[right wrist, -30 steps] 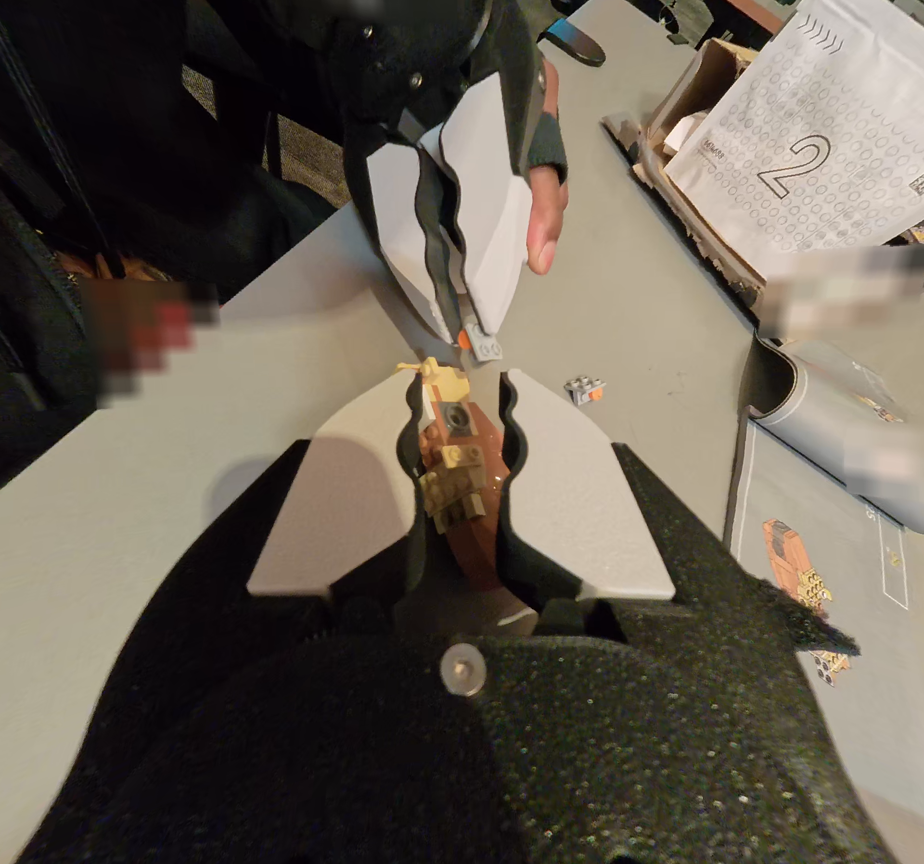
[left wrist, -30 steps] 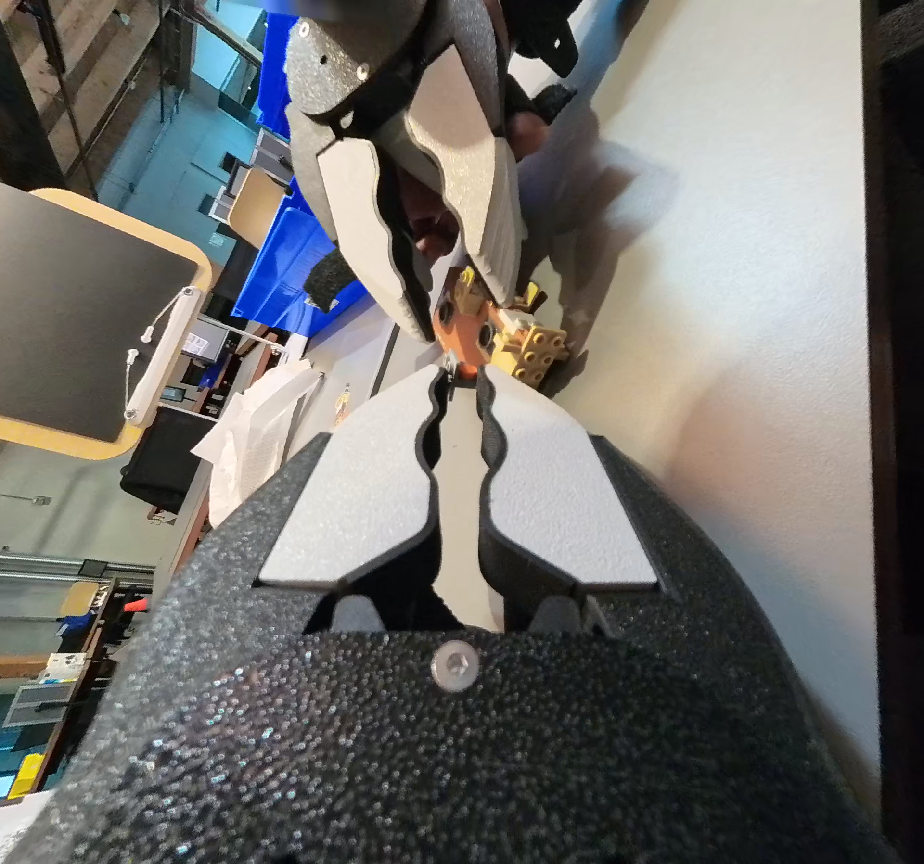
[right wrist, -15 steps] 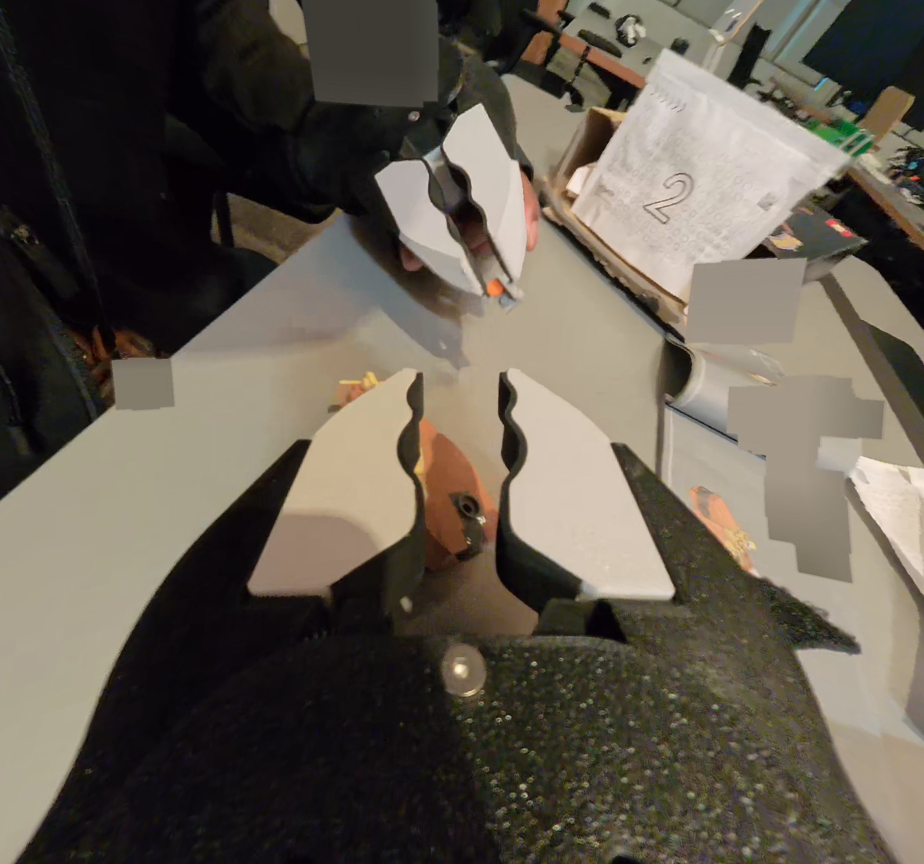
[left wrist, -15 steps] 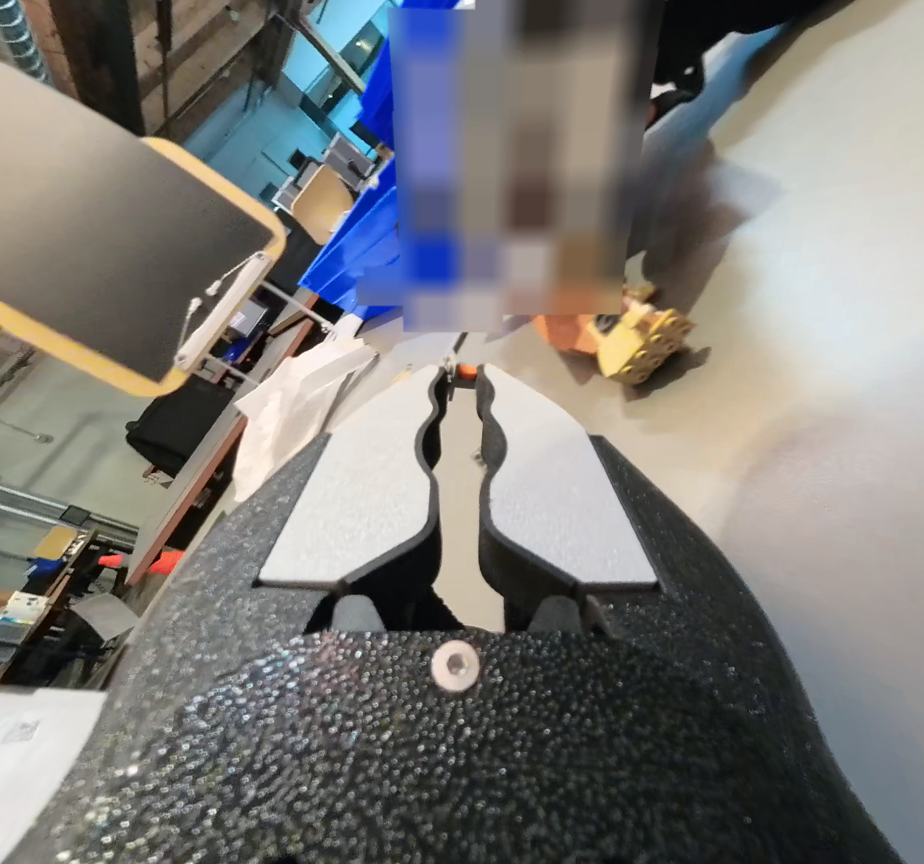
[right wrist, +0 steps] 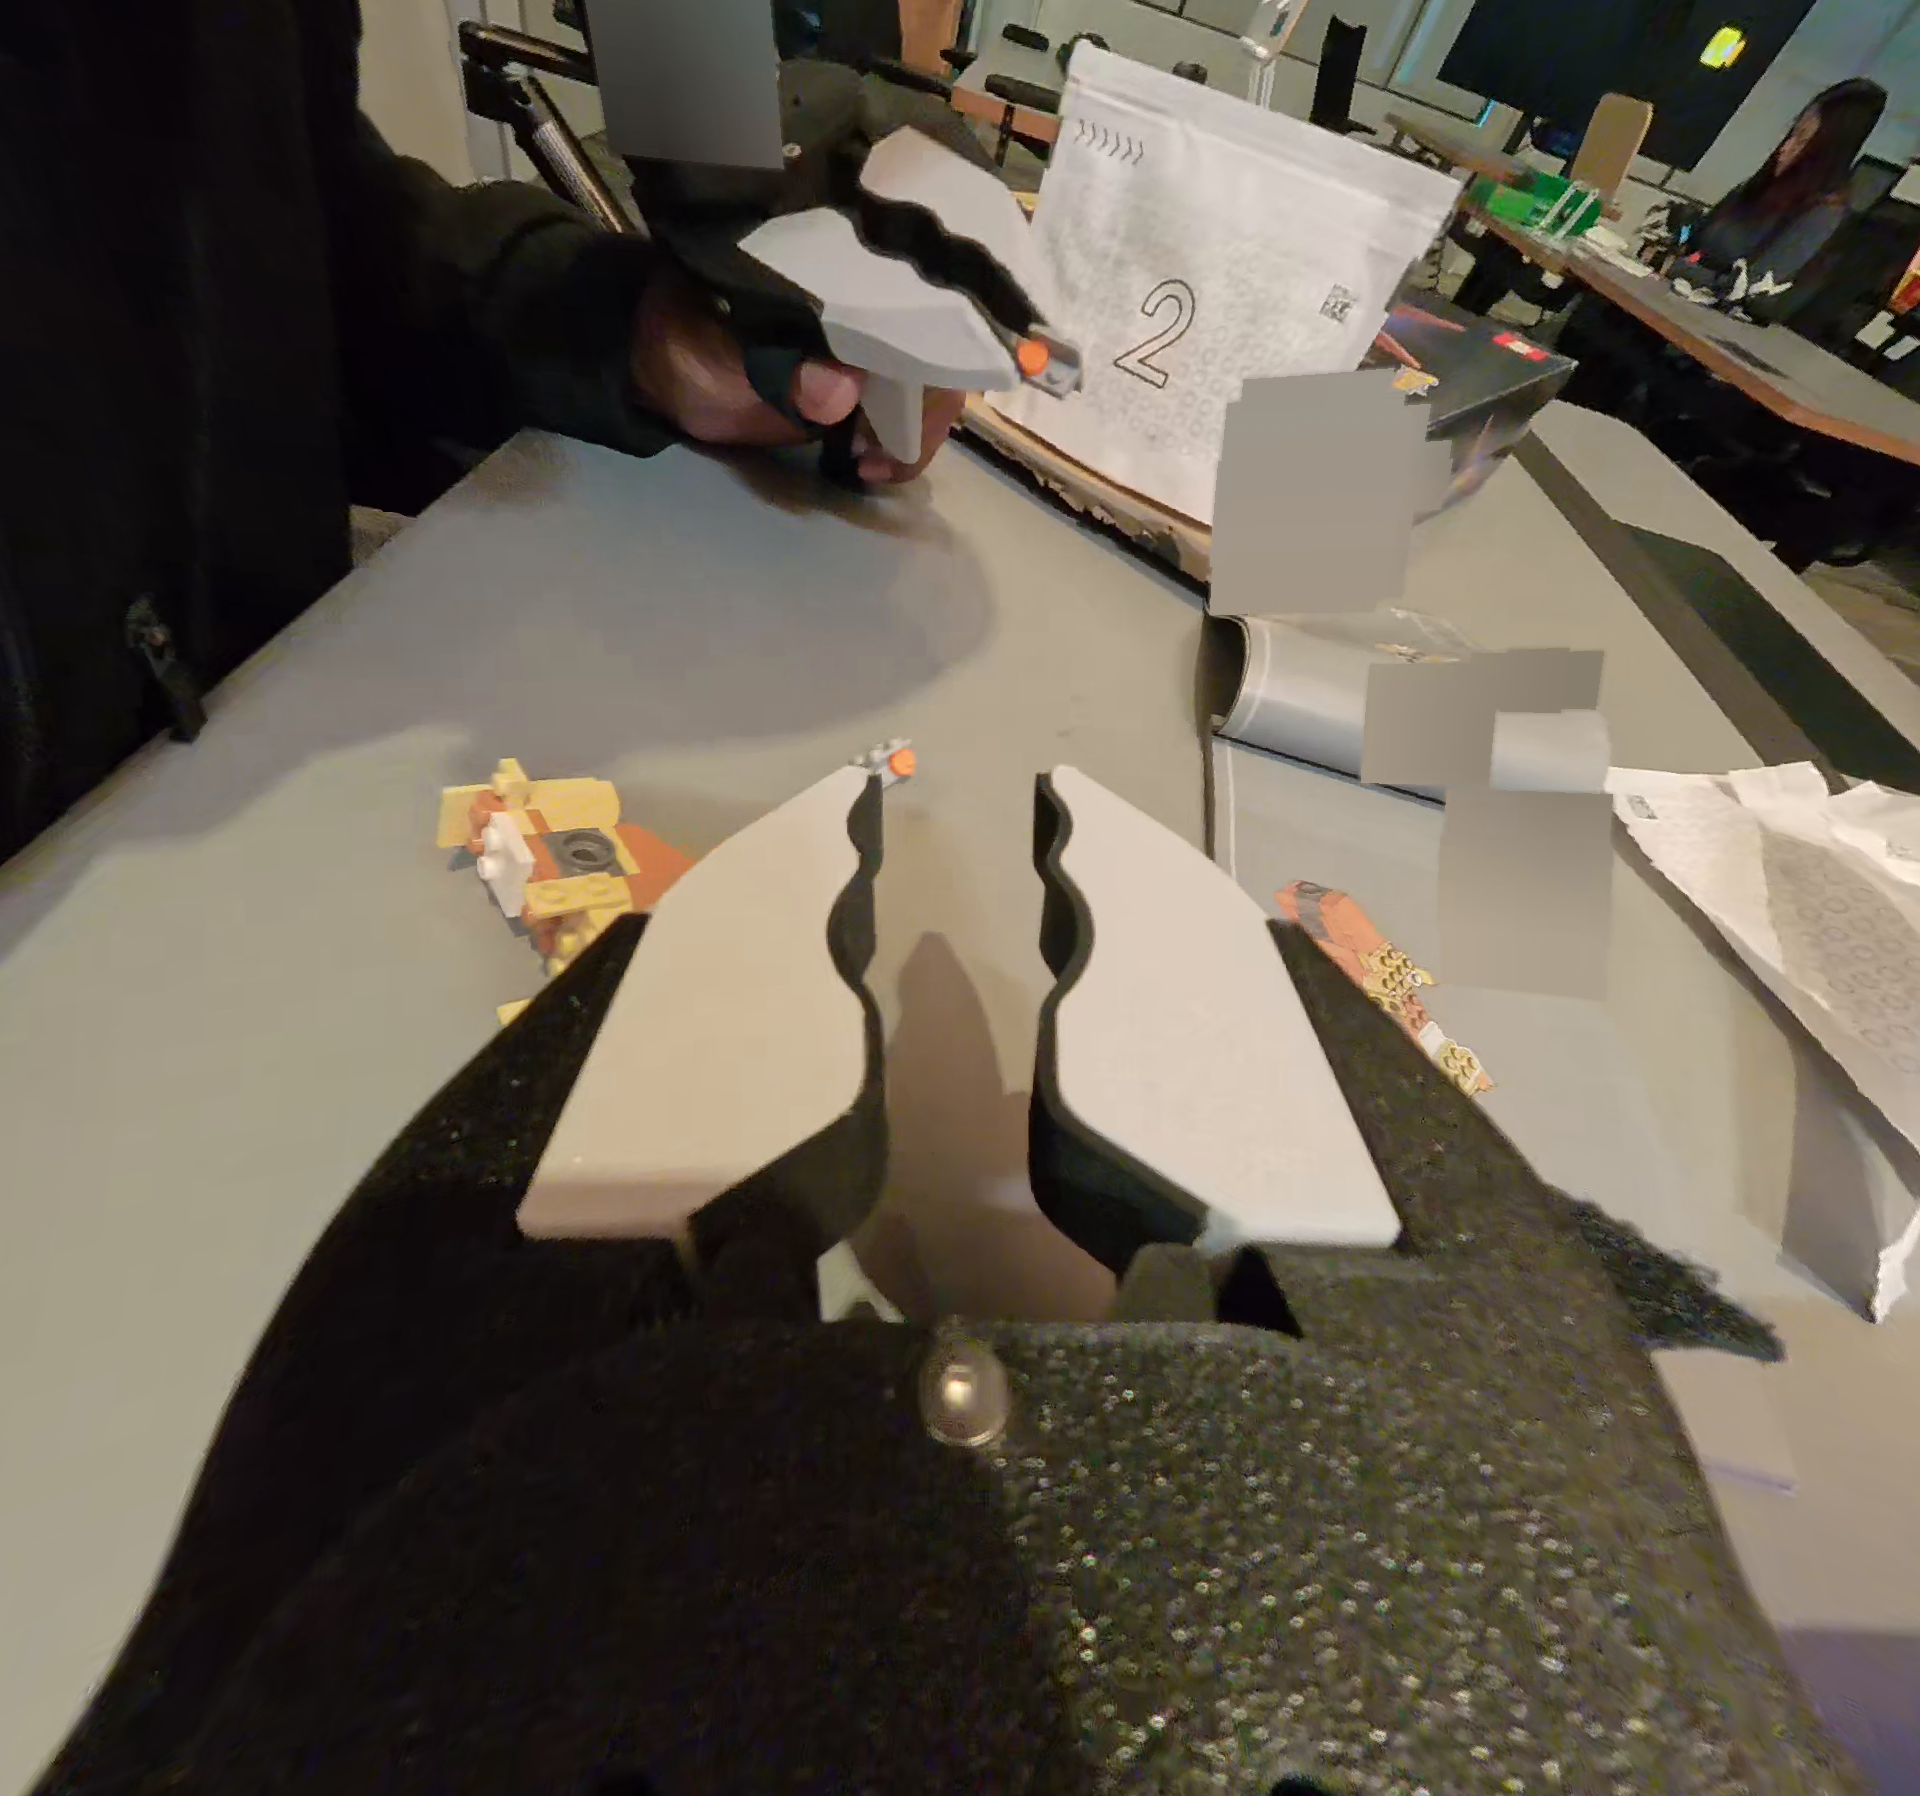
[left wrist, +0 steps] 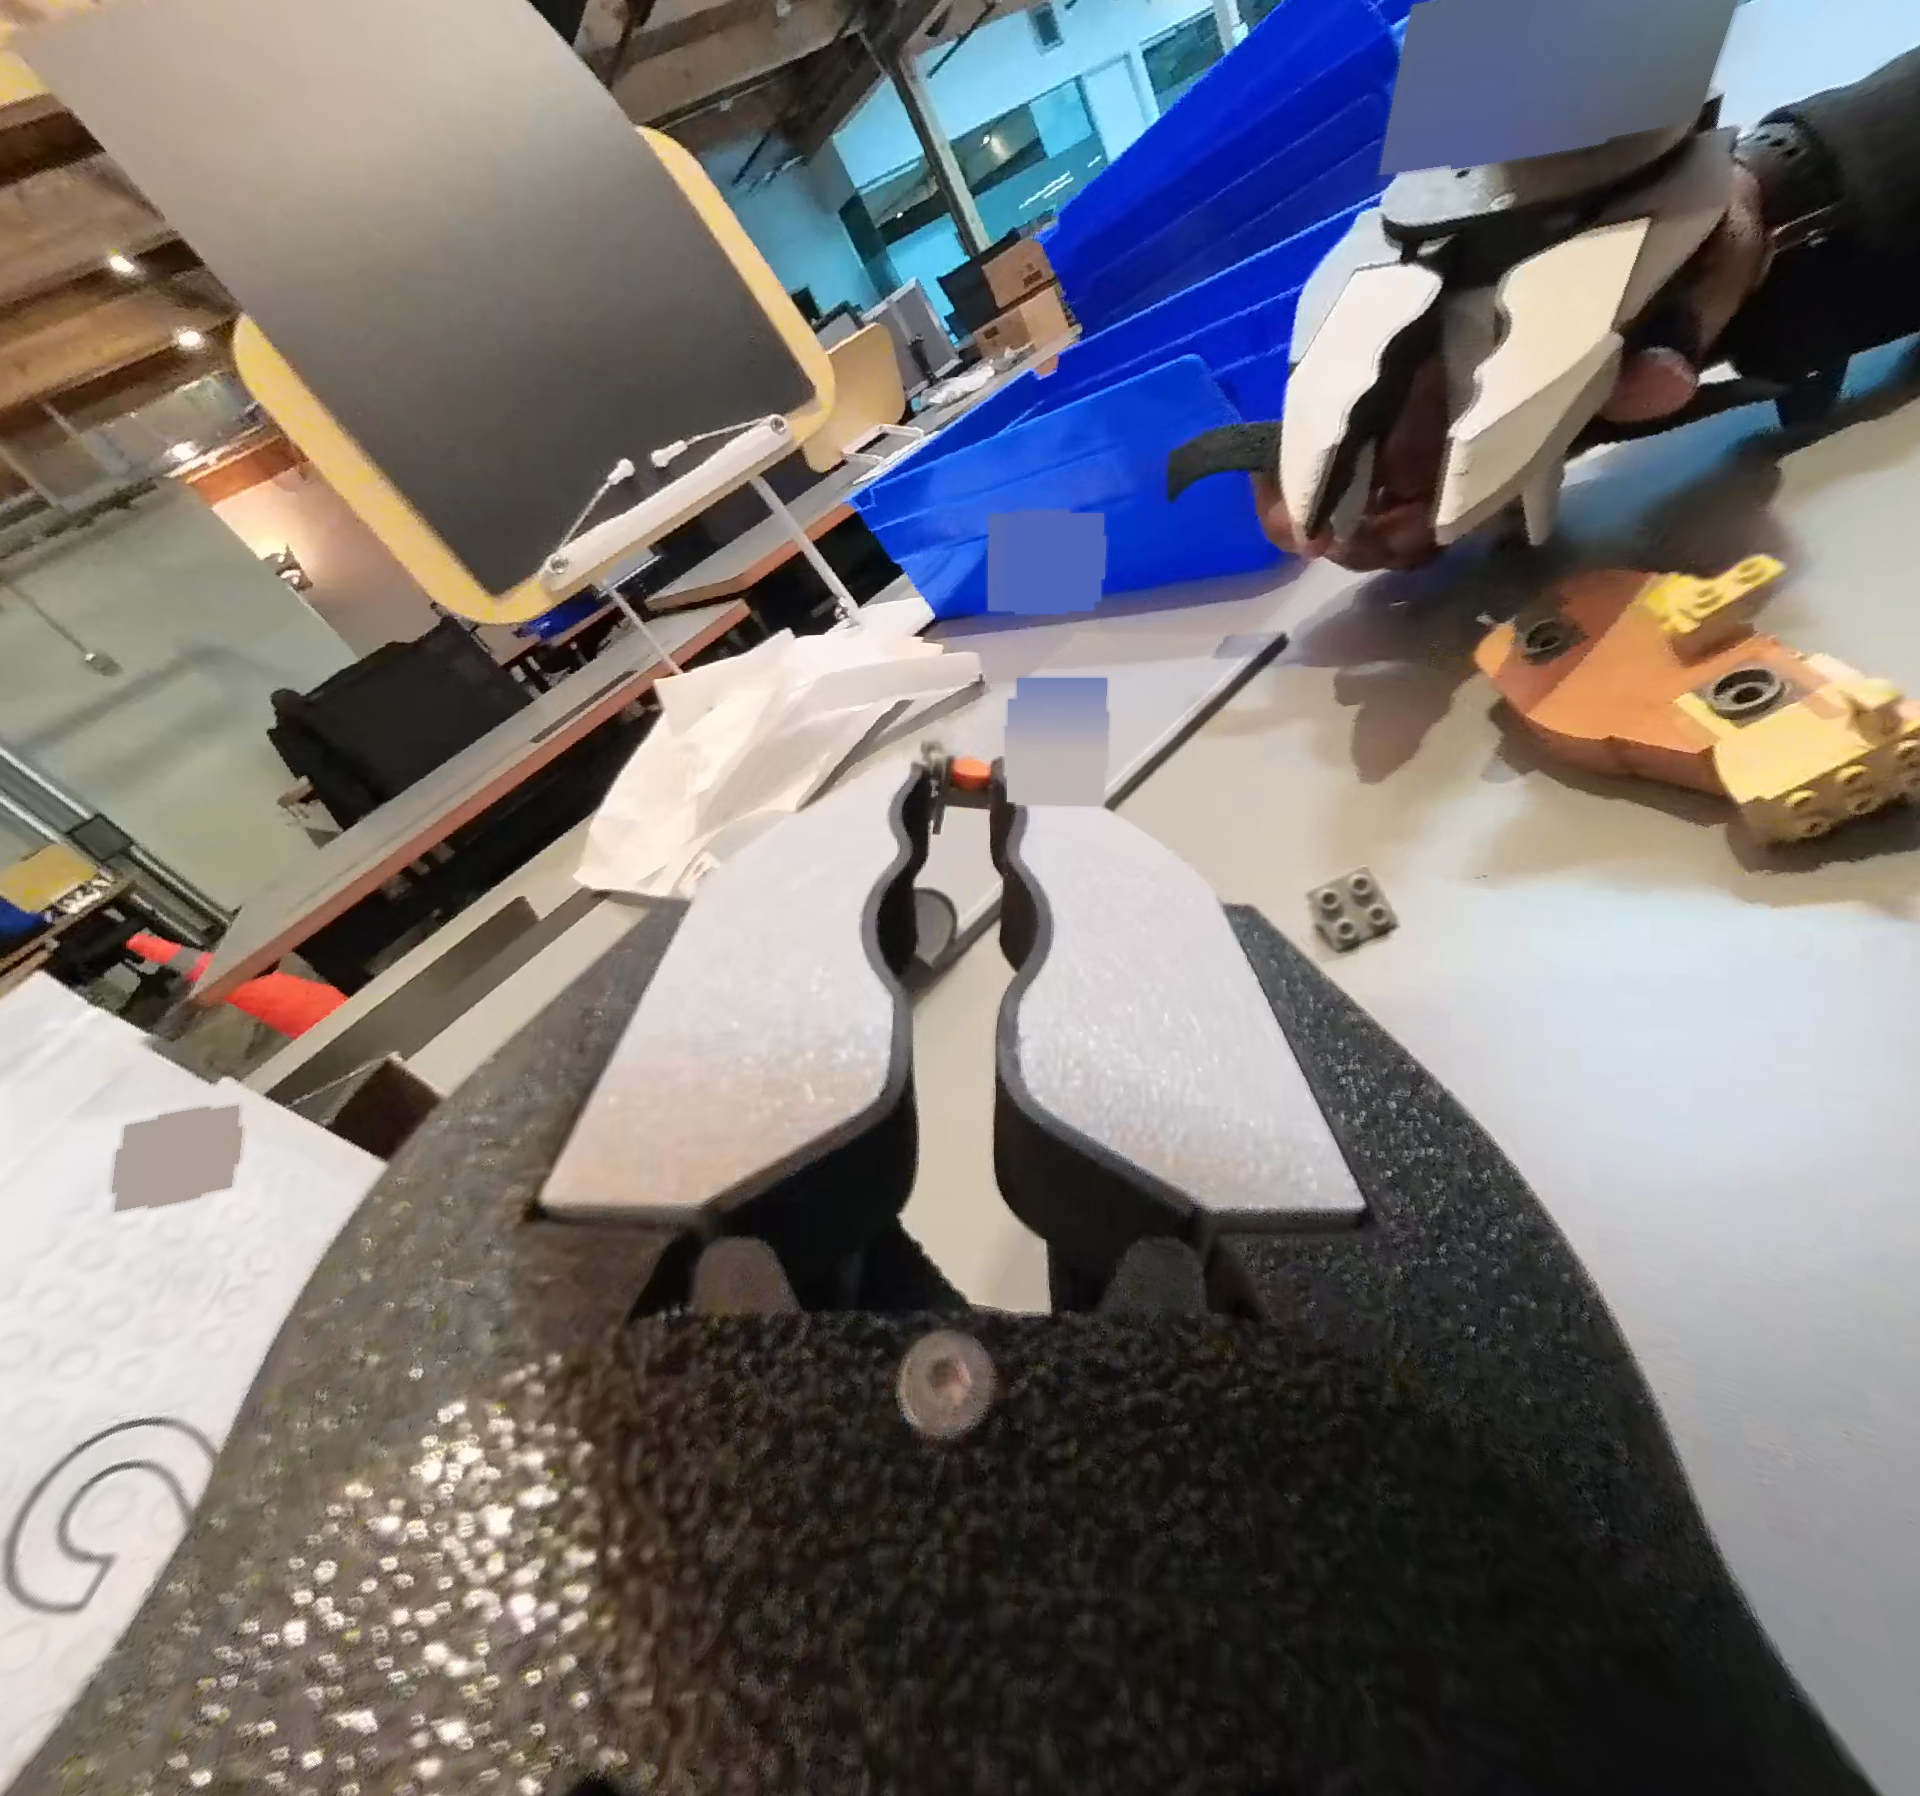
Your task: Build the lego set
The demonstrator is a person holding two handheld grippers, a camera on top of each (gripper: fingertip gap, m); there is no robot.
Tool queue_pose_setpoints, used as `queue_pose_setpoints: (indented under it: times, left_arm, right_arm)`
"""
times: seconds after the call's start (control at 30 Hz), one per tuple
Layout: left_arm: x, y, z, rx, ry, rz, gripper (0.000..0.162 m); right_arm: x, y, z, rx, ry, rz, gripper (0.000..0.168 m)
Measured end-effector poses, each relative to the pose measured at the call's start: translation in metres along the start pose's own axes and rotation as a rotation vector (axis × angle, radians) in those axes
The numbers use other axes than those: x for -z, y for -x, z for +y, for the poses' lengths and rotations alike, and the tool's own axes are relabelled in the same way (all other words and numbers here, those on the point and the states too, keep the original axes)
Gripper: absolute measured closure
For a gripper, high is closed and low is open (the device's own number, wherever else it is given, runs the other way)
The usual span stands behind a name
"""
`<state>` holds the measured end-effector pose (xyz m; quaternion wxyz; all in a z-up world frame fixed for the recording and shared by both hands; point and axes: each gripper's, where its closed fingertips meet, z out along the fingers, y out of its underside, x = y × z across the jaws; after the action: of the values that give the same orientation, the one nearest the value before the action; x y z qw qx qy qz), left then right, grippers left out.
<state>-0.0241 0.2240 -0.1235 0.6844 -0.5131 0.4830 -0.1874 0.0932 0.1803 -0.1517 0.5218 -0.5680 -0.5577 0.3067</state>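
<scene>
While my left gripper (left wrist: 961, 801) is pinching a small grey piece with an orange stud (left wrist: 966, 772) at its very tips, raised off the grey table (left wrist: 1558, 1071), my right gripper (right wrist: 961, 790) is hanging above the same table with its jaws standing apart and nothing between them. Seen from the right wrist view, the left gripper (right wrist: 1044, 364) is sitting off to the left, the hand (right wrist: 748, 375) resting near the table's near edge, and its piece (right wrist: 1049, 364) is sticking out past the fingertips toward the white numbered bag (right wrist: 1226, 292).

I am finding the most open room in the middle of the table, between the two grippers. On the right it is being hemmed in by a rolled booklet (right wrist: 1299, 697), crumpled white paper (right wrist: 1787, 905) and a printed page showing the model (right wrist: 1371, 967). Blue bins (left wrist: 1091, 458) are lining the far side in the left wrist view.

The half-built lego model (left wrist: 1704, 707) is lying flat on the table, apart from both grippers. Its long axis is running from the orange-brown rounded end (left wrist: 1538, 645) to the tan studded blocks (left wrist: 1829, 780); in the right wrist view the model (right wrist: 551, 842) is lying just left of my right fingers, partly hidden behind them. A loose grey four-stud plate (left wrist: 1351, 908) is lying between the model and my left gripper, and another small grey-and-orange piece (right wrist: 888, 759) is lying just beyond my right gripper's left fingertip.
</scene>
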Motion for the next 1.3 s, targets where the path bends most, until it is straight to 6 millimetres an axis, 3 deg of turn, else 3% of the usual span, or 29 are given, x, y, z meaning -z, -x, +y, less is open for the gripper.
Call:
queue_pose_setpoints:
  times: [0.4,1.3]
  left_arm:
    - [-0.001,0.008,0.002,0.063,0.007,-0.013,0.152]
    - [-0.002,0.008,0.002,0.049,0.013,-0.023,0.152]
  right_arm:
    - [0.004,-0.019,-0.003,-0.186,-0.049,-0.011,0.14]
    - [0.001,-0.015,-0.002,-0.168,-0.025,-0.031,0.139]
